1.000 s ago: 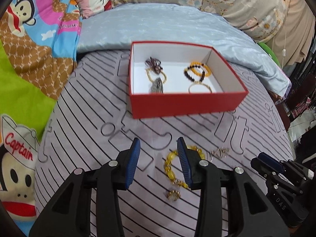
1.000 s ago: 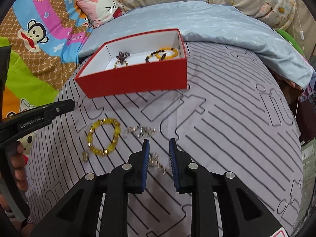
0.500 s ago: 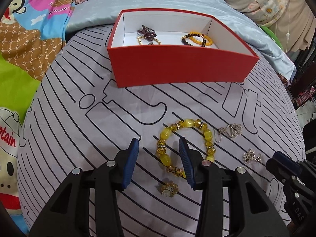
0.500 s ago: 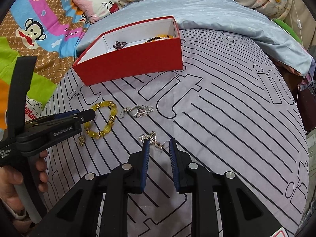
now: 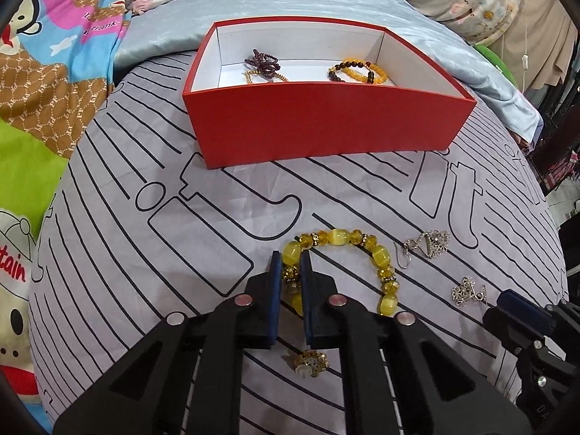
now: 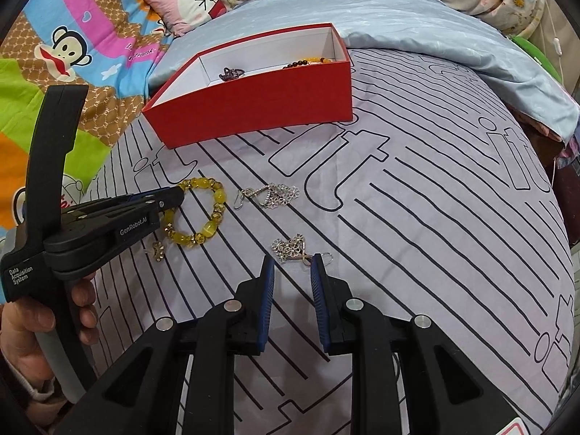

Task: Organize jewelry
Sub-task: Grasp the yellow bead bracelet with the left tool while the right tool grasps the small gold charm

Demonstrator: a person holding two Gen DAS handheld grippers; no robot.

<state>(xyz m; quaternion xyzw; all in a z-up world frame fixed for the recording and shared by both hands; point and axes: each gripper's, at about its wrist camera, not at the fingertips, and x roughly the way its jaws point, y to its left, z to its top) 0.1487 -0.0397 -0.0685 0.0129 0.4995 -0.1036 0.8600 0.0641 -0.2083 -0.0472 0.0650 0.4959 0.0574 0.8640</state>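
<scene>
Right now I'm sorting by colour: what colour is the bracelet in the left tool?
Yellow bracelet, with small gold spacers; clearest in the left wrist view.

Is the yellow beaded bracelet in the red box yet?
No, the yellow beaded bracelet lies on the striped bedsheet in front of the red box, with the left gripper closed around its beads.

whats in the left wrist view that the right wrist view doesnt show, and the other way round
Only the left wrist view shows the left gripper from behind, its jaws closed around a side of the yellow bead bracelet, plus a thin gold bracelet inside the red box.

Only the right wrist view shows the person's hand on the left gripper's handle, and the open right gripper short of a silver earring.

Both show the box, the bracelet, two silver earrings, a small gold piece and the striped sheet.
</scene>
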